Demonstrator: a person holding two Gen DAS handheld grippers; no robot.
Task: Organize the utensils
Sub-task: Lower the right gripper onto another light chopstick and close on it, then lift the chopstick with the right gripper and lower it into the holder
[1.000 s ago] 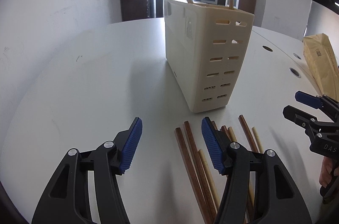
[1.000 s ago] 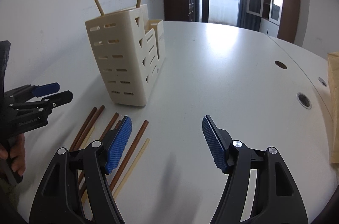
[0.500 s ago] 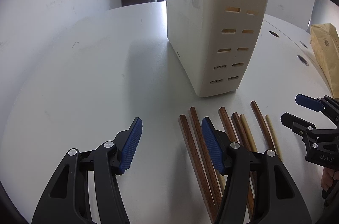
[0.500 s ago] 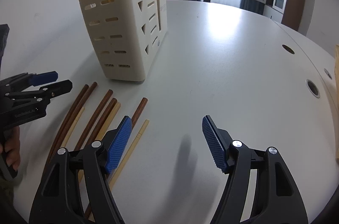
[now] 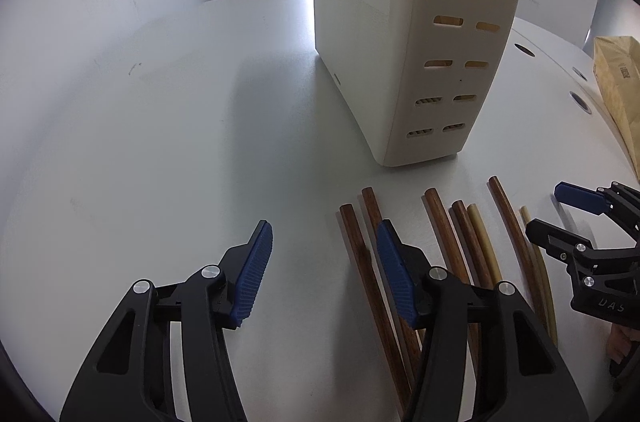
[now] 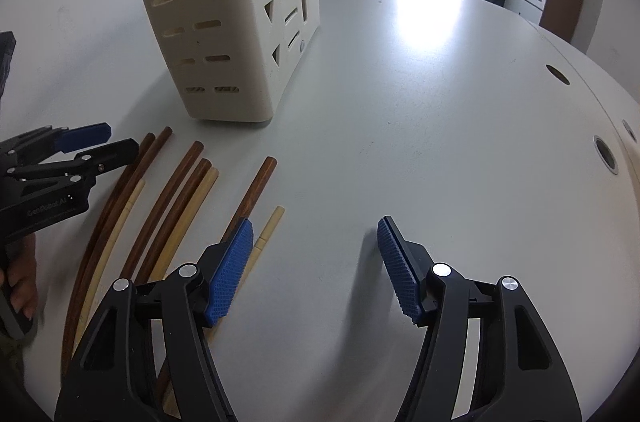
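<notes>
Our left gripper [image 5: 324, 272] hangs low over the white table [image 5: 168, 126] with its jaws spread wide and nothing between them. Bare tabletop lies under its left finger; its right finger [image 5: 394, 278] sits above the leftmost of the chopsticks [image 5: 440, 222]. These lie flat in a loose fan, dark brown sticks mixed with pale ones, running from under that finger off to the right, their far tips pointing toward the cream utensil holder [image 5: 416, 46]. The holder stands upright ahead and a little right of the left gripper, just beyond the stick tips but not touching them; through its slots we see pale sticks inside.

Farther right, our right gripper [image 6: 316, 268] is released too, jaws wide and empty. Its left finger [image 6: 230, 274] overlaps the rightmost brown stick [image 6: 256, 186], with the rightmost pale stick [image 6: 268, 226] just beside it; we cannot tell whether the pad touches either. Ahead and to its right lies only open table with round cable holes [image 6: 605, 152], and a brown paper package [image 5: 618, 82] rests at the far edge.
</notes>
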